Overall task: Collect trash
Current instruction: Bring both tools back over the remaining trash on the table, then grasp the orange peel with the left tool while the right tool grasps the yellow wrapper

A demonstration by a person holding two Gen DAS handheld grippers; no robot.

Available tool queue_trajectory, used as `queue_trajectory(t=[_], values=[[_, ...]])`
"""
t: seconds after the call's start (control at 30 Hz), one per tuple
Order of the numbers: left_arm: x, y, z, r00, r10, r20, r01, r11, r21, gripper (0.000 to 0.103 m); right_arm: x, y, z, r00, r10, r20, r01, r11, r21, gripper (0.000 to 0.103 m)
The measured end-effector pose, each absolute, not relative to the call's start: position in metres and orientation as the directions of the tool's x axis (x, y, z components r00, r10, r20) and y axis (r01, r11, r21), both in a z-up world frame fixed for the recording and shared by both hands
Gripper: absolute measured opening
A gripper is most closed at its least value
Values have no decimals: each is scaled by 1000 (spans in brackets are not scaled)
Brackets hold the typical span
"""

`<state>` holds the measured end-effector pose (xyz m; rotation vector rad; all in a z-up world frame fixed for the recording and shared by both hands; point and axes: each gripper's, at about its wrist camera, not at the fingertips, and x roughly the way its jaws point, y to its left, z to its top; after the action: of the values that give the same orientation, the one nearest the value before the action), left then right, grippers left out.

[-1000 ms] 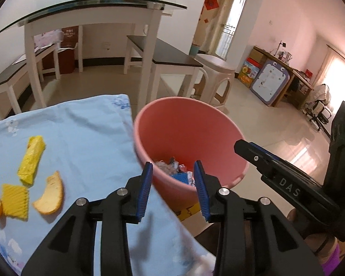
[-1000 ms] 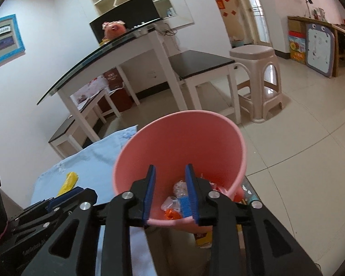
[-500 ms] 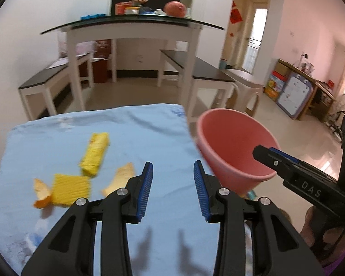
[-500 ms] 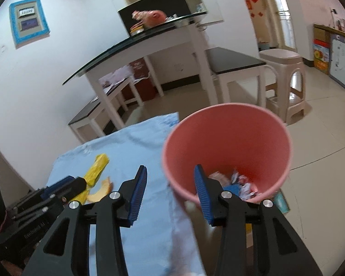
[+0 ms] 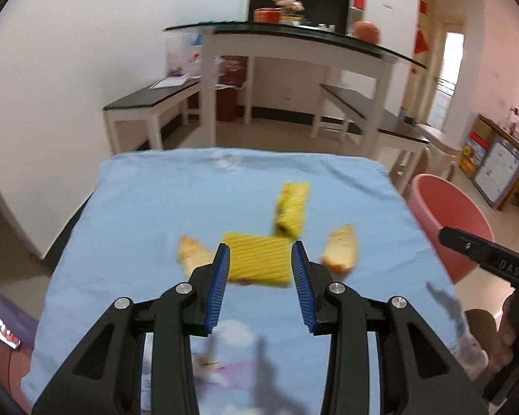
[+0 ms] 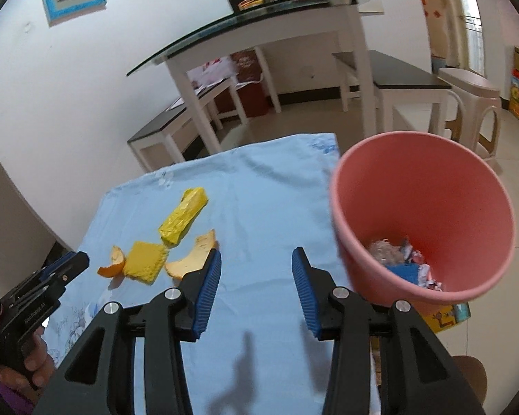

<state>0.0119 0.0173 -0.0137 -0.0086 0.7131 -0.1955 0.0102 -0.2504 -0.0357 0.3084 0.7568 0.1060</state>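
On the blue cloth (image 5: 176, 200) lie a yellow ridged square (image 5: 259, 257), a yellow wrapper (image 5: 292, 207) and two orange peels (image 5: 340, 247) (image 5: 192, 252). My left gripper (image 5: 259, 283) is open and empty, just short of the yellow square. My right gripper (image 6: 256, 288) is open and empty above the cloth (image 6: 266, 193), between the trash and the pink bin (image 6: 422, 173). The square (image 6: 143, 261), wrapper (image 6: 183, 216) and peels (image 6: 193, 256) show in the right wrist view. The bin (image 5: 446, 207) holds several wrappers (image 6: 403, 264).
The pink bin stands off the cloth's right edge. A glass-topped white table (image 5: 294, 41) with benches (image 5: 148, 103) stands behind, and a plastic stool (image 6: 474, 103) to the right. The tiled floor (image 6: 515, 159) lies beyond.
Both grippers swung left, away from the bin and towards the trash on the cloth. The right gripper opened wider. The left gripper now faces the yellow square.
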Motion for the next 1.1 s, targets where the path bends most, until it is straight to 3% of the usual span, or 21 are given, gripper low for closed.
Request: queue_trajectory(t=[0.23,0.6,0.77,0.8,0.87,1.1], values=[[22,51,-32,687,-199,-699,183,978,-99,37,33,-226,-47,683,241,-689,-23,951,309,42],[41,49,-53,667,-222,-711,288,957,-29,37,78,-192,-41,631,331,-702,-94,930,355,48],[43,56,-58,644,-257,-720,278,956,-92,37,105,-169,-44,593,361,-720,-100,920,380,53],[43,57,-57,645,-262,-717,279,955,-99,35,112,-164,-46,580,369,-726,-97,917,388,53],[43,59,-58,640,-265,-722,275,956,-108,22,123,-155,-49,559,373,-740,-90,915,393,53],[49,58,-58,612,-295,-734,285,948,-144,21,153,-143,-71,507,336,-794,-8,923,385,53]])
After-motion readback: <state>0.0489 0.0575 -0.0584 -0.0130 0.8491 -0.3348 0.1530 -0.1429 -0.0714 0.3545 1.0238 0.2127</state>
